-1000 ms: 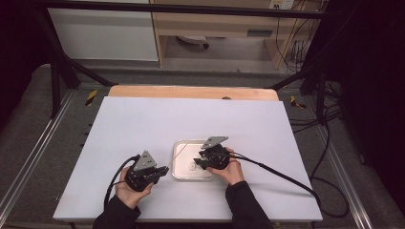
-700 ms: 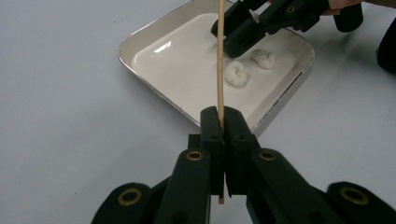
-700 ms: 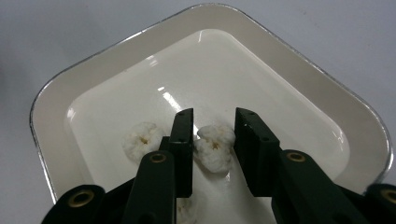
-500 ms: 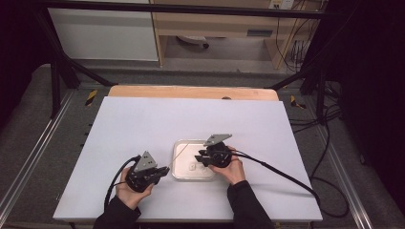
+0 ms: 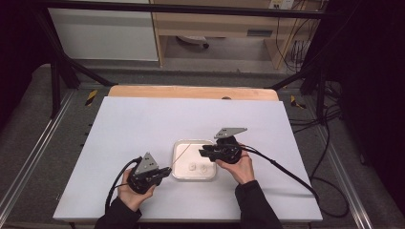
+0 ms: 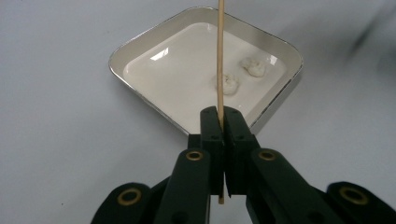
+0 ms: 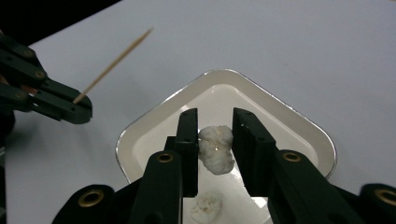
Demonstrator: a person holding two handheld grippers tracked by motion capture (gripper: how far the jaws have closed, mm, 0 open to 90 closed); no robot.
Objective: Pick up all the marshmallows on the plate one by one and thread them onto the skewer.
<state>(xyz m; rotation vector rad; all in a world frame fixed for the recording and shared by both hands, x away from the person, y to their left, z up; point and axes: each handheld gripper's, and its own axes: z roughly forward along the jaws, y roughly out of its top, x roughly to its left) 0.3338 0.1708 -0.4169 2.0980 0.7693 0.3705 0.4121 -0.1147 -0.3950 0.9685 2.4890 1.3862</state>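
A shallow white tray (image 5: 175, 164) lies near the table's front, with two small white dough-like lumps (image 5: 192, 167) in it. My left gripper (image 5: 166, 171) sits just left of the tray, shut on a thin wooden skewer (image 6: 219, 56) whose tip slants over the tray. In the left gripper view the two lumps (image 6: 227, 84) lie beyond the skewer. Over the tray's right part, my right gripper (image 7: 215, 126) is shut on a third white lump (image 7: 216, 149), held off the tray floor. Another lump (image 7: 205, 207) lies below it.
The white table top (image 5: 143, 124) stretches wide around the tray, with a wooden strip (image 5: 191, 92) along its far edge. Black cables (image 5: 286, 171) trail from both grippers toward the front and right. Metal frame rails (image 5: 33, 157) flank the table.
My right gripper has drifted slightly right and away over the tray with the lump in it. The left gripper and skewer have stayed put.
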